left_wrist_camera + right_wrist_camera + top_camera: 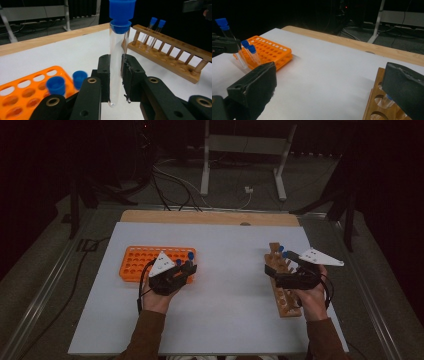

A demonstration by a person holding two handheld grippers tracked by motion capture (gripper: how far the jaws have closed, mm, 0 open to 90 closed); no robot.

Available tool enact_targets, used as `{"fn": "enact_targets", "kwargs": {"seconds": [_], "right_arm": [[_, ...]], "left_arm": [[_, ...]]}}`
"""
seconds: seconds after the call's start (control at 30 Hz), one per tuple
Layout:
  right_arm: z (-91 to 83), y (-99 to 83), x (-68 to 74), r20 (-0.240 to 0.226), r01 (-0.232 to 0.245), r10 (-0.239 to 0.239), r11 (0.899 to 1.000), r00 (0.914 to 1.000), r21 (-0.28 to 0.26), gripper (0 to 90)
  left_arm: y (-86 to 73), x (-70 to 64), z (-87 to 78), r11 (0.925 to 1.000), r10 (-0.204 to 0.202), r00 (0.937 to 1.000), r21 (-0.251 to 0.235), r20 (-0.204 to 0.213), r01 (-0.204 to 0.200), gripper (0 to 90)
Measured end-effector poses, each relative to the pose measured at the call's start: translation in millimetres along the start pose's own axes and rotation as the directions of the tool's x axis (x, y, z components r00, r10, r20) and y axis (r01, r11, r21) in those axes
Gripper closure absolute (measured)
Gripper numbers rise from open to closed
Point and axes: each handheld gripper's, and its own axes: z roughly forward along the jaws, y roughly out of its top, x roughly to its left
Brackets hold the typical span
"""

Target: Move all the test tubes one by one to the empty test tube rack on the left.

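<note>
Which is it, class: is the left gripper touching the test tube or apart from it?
Touching. In the left gripper view the left gripper has both black jaws pressed against the upright test tube, with no gap.

Plastic rack [134, 262] left (wooden rack [285, 290] right)

A dim, dark room surrounds the white-topped table [225, 320] with its bare wooden far edge, while black cables [165, 180] trail over grey floor beside a white metal stand [205, 165].

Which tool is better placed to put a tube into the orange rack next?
The left tool, probably: it already grips a capped tube beside the orange rack. The right tool is open over the wooden rack.
</note>
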Motion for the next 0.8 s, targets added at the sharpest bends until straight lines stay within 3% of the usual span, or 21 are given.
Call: {"fn": "enact_targets", "kwargs": {"seconds": [0.37, 0.8], "right_arm": [[-1.9, 0.3, -2.5, 0.007, -0.005, 0.005, 1.0, 1.0, -0.004, 0.0], [-3.8, 1.3, -2.9, 0.009, -0.003, 0.003, 1.0, 1.0, -0.013, 0.0]], "left_arm": [[-1.3, 15.8, -15.0, 0.9991, -0.031, 0.9985, -0.029, -0.045, 0.03, 78.2], [-5.8, 33.9, -24.8, 0.9969, -0.063, 0.9913, -0.055, -0.115, 0.057, 78.2]]}}
